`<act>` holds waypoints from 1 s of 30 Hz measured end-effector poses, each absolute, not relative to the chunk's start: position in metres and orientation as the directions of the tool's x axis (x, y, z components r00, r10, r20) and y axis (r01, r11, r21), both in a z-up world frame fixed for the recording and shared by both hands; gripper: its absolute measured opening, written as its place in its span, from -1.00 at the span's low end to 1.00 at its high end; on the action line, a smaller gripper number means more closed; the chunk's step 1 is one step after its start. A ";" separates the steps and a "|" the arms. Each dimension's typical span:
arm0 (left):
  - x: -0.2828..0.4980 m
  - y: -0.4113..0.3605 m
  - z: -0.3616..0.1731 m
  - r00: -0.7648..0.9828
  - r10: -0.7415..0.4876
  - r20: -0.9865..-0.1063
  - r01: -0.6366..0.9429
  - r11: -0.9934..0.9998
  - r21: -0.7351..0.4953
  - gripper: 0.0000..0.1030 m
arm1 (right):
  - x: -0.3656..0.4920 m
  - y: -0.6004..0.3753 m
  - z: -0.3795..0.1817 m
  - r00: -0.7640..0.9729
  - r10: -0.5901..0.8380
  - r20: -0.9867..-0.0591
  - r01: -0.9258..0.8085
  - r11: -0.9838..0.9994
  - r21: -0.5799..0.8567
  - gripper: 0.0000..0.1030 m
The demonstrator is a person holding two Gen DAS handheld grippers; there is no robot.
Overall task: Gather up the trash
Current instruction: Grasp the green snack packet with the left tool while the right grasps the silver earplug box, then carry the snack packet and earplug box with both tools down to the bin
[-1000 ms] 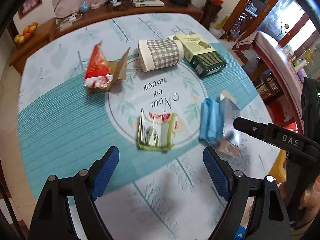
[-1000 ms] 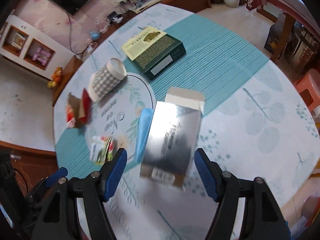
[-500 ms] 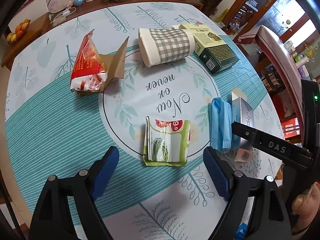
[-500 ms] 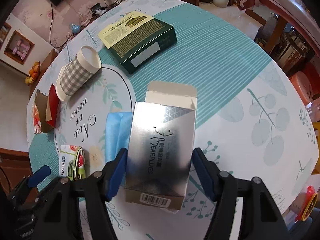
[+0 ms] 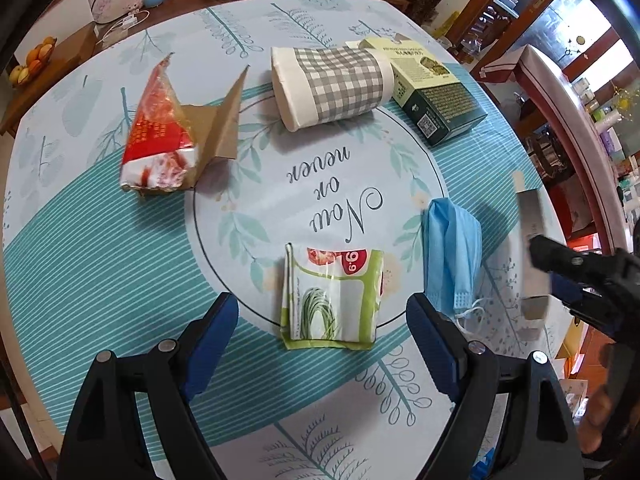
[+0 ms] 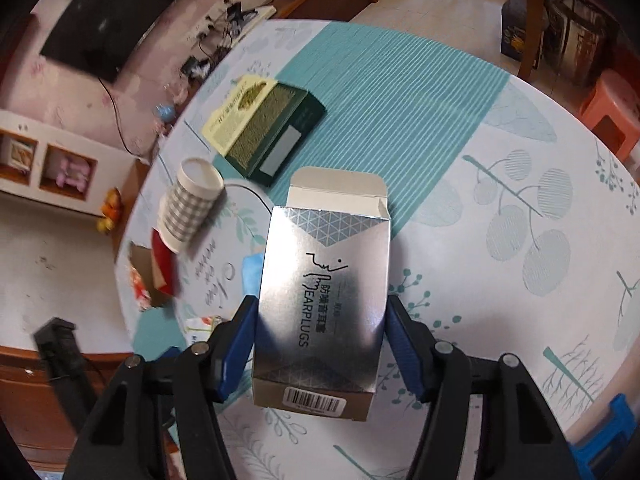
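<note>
A round table under a teal-and-white leaf-print tablecloth [image 5: 100, 264], with "Now or never" written in its central ring, stands in a living room; a wooden sideboard [image 5: 80, 52] with cables and fruit runs along the pink wall behind it.

The silver earplugs box [image 6: 324, 312] lies near the table edge, just beside the blue face mask [image 5: 452, 256], on the side away from the ring. Its long axis runs along the right gripper's [image 6: 320, 344] fingers, open flap pointing away toward the dark green carton [image 6: 272, 136], barcode end toward the camera. The blue pads have just been closing and now press both long sides of the box.

The left gripper [image 5: 322, 344] hovers with fingers wide apart and nothing between the pads; the folded green snack wrapper [image 5: 332, 300] lies on the table beyond them, inside the ring's near edge.

Only the left view shows the mask and wrapper whole, plus the red packet on brown cardboard [image 5: 160, 136] and the toppled checked paper cup [image 5: 332, 84] across the ring. Only the right view shows the box's printing, which the left view blurs.
</note>
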State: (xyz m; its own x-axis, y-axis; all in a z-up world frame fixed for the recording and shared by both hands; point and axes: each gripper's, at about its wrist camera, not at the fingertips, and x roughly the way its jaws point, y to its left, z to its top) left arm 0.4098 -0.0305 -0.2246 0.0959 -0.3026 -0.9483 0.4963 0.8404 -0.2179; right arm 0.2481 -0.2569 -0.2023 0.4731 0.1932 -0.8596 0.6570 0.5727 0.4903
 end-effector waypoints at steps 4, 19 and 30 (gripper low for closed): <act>0.409 -0.037 -0.229 0.101 -0.285 -0.953 0.501 0.843 -0.199 0.65 | 0.241 -0.259 -0.198 0.484 0.194 -0.853 0.656 0.565 0.501 0.22; 0.405 -0.050 -0.240 0.129 -0.211 -0.969 0.529 0.841 -0.112 -0.15 | 0.207 -0.263 -0.196 0.504 0.184 -0.844 0.661 0.548 0.514 0.22; 0.385 -0.046 -0.210 0.152 -0.280 -0.948 0.543 0.825 -0.157 -0.68 | 0.189 -0.257 -0.205 0.486 0.198 -0.851 0.653 0.566 0.504 0.21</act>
